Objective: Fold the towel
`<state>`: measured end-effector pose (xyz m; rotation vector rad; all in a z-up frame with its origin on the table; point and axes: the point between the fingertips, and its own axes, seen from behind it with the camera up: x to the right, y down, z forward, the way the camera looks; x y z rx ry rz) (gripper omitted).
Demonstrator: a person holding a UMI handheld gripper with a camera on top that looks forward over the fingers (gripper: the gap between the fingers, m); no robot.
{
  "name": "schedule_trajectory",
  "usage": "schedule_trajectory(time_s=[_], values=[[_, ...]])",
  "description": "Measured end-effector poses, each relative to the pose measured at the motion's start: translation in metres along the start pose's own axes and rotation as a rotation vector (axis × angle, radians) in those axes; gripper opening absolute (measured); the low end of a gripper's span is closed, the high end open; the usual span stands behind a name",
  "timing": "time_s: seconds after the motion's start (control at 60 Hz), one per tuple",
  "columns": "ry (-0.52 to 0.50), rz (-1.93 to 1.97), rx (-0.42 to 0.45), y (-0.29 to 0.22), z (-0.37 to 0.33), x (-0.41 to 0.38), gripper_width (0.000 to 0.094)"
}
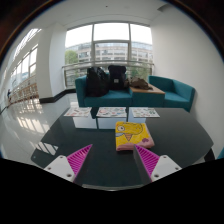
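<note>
Gripper fingers stand wide apart, empty, above dark table; yellow towel lies just ahead. Risk: pinching only one layer, dragging it.

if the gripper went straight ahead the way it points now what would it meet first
Probably the folded yellow towel with pink print on the dark round table, just ahead of the open gripper. Its height above the table is unclear, so it could pass over.
</note>
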<state>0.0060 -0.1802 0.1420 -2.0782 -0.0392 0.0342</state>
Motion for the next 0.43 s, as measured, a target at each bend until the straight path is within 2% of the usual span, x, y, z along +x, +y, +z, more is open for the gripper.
schedule_trajectory(time_s=[0.133,0.433], values=[[-0.044,0.018,0.014,-0.004,-0.025,-0.018,0.0819],[-0.057,0.018,0.086,-0.018,-0.062,-0.035,0.0817]])
